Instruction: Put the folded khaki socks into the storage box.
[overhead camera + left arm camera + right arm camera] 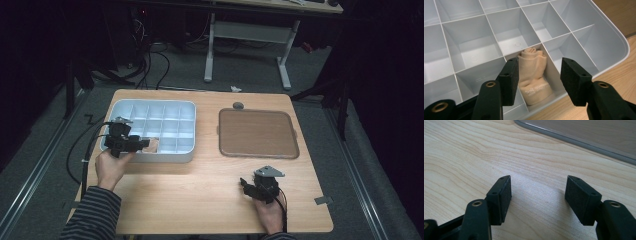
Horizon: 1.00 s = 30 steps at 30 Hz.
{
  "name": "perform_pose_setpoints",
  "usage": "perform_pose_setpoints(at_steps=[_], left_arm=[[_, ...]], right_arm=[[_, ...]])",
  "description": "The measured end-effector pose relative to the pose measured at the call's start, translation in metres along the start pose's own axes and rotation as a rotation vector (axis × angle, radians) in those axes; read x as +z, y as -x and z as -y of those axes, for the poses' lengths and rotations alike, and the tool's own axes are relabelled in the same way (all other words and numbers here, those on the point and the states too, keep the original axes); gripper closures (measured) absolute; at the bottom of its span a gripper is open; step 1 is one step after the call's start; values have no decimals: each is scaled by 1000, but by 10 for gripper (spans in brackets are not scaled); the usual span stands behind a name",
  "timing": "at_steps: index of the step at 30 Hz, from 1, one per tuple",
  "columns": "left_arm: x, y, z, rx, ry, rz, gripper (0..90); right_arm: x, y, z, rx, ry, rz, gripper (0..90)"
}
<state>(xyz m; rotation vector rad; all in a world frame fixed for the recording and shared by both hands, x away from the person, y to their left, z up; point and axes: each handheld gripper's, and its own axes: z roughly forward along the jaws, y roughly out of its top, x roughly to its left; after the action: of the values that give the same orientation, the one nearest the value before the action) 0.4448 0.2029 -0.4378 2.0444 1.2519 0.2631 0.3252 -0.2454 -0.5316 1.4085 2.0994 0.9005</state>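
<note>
cloth [534, 77] print: too small, perhaps lettering | tray [609, 40]: cut off

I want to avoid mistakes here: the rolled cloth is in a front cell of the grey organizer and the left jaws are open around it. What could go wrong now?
1. The cloth stands rolled in its cell; it may loosen and spill over the thin dividers.
2. The left gripper has its jaws open close to the cloth, and one jaw sits over a divider; pulling away carelessly could snag the cloth or shift the organizer.
3. That cell is at the organizer's front edge, so a snagged cloth may fall onto the table.
</note>
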Motion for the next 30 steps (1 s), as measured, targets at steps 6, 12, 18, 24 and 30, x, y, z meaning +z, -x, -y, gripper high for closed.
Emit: perform_pose_setpoints(at_steps=[6, 12, 18, 24, 30], left_arm=[[-5, 3, 3, 13, 5, -17, 496], [-9, 5, 4, 18, 14, -12, 494], [-16, 7, 10, 17, 30, 0, 490], [-22, 8, 16, 14, 42, 2, 486], [-25, 11, 21, 20, 45, 7, 482]], right_arm=[[0, 0, 0, -1, 1, 0, 381], [0, 0, 0, 1, 1, -1, 381], [0, 0, 0, 2, 1, -1, 381], [0, 0, 0, 2, 0, -1, 381], [0, 0, 0, -1, 1, -1, 381]])
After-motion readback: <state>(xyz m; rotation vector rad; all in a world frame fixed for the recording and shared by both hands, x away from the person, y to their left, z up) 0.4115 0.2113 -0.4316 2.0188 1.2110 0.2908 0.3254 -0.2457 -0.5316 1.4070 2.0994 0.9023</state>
